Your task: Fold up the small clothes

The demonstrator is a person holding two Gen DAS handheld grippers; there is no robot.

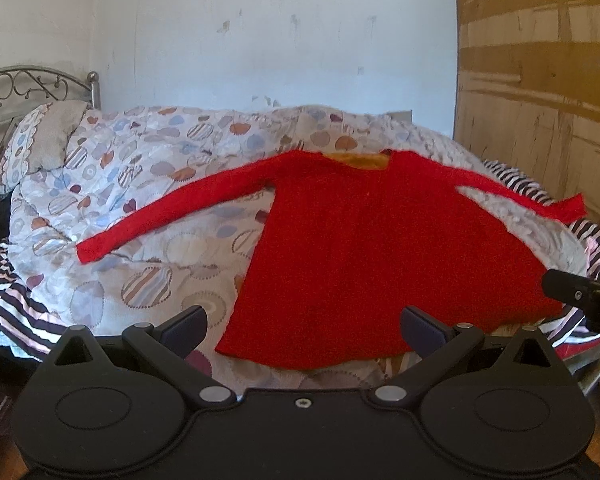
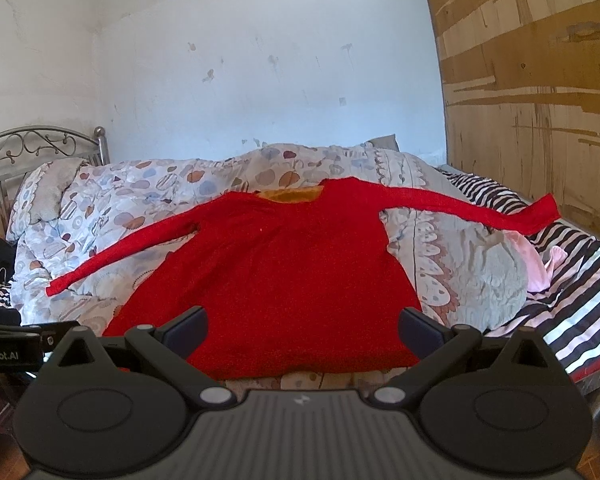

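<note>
Both claws released above red sweater; left claw casing reads "Robot.AI"

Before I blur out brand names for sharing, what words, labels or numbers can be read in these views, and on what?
"Robot.AI" stands in white on the black body of the left gripper, seen at the left edge of the right wrist view; the frame cuts off its start.
No readable text shows on the red sweater, the quilt or the wall.
</note>
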